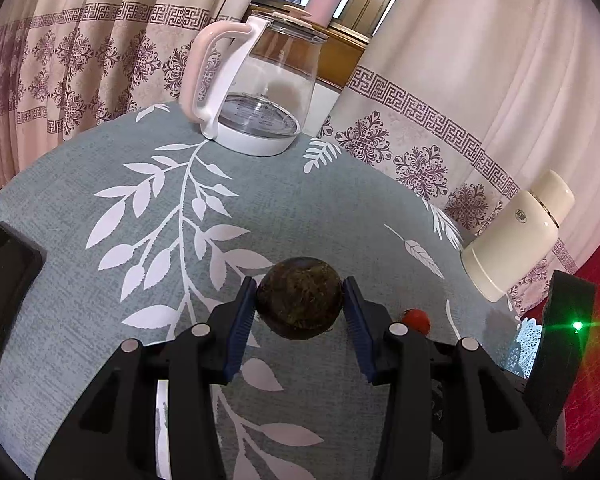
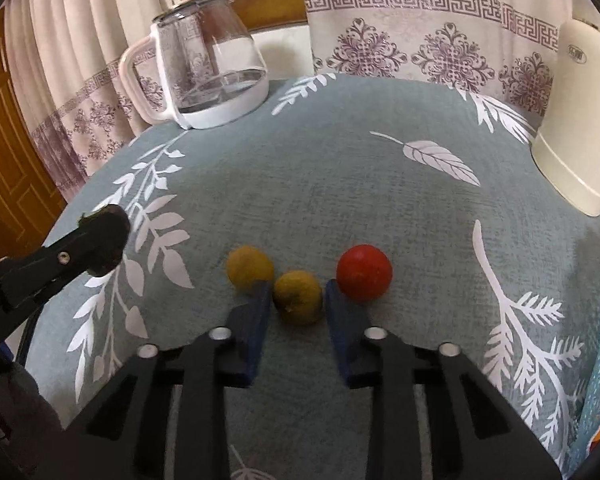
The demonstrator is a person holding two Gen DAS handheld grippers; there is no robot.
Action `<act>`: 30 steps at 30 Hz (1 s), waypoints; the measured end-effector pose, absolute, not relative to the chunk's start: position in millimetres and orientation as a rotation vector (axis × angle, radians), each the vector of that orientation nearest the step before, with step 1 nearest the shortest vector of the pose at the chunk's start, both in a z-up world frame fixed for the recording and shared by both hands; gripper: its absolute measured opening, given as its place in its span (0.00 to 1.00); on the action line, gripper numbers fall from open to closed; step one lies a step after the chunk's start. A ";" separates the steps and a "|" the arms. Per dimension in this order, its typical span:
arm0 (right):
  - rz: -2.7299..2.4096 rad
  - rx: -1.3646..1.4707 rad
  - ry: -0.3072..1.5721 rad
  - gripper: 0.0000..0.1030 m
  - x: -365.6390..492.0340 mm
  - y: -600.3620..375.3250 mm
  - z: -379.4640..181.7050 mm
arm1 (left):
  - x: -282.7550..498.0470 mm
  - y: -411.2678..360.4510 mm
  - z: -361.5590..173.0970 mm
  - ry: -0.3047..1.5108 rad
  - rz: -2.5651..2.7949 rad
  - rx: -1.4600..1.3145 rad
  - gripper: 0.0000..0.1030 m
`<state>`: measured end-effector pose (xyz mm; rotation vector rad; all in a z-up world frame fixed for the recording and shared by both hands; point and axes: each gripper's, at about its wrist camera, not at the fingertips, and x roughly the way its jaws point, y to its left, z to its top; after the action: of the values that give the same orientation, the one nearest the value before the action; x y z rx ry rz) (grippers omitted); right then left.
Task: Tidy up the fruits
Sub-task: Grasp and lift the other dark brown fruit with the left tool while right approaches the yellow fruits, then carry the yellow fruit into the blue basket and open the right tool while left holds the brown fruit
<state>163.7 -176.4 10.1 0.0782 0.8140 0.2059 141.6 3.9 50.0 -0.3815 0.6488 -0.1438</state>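
Clamped between the blue pads of the left gripper (image 1: pixel 300 304) is a dark brown fruit (image 1: pixel 299 298), which is held off the grey-green leaf-print tablecloth (image 1: pixel 180 200); in the right wrist view the same fruit (image 2: pixel 110 240) is seen at the left edge, raised above the cloth in that gripper (image 2: pixel 100 240). The right gripper (image 2: pixel 296 300) is set low over the cloth with its jaws apart, and a yellow fruit (image 2: pixel 298 296) sits between the fingertips; whether the pads touch it cannot be told. A second yellow fruit (image 2: pixel 249 266) lies just beside the first, behind the left finger, and a red fruit (image 2: pixel 364 272) rests just past the right finger. A glass kettle (image 2: pixel 208 64) with a pale pink handle is stood at the far edge of the table, and a cream jug (image 2: pixel 580 120) is placed at the far right.
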 end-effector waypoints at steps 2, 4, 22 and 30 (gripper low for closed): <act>0.206 0.078 0.810 0.25 161.6 -176.5 9.7 | 141.4 3.0 49.8 0.652 -0.148 -0.382 0.44; 0.200 0.063 0.802 0.25 157.4 -174.5 10.8 | 140.9 1.2 49.8 0.653 -0.156 -0.376 0.44; 0.159 0.173 0.706 0.25 89.5 -213.3 38.1 | 130.2 -15.3 57.6 0.628 -0.214 -0.337 0.44; 0.067 0.233 0.655 0.25 59.4 -258.1 53.2 | 127.5 -20.5 57.9 0.628 -0.228 -0.323 0.44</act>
<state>59.4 -258.1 53.2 0.2330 0.6555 0.0675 127.5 -20.5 57.9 -0.3235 0.6282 -0.2280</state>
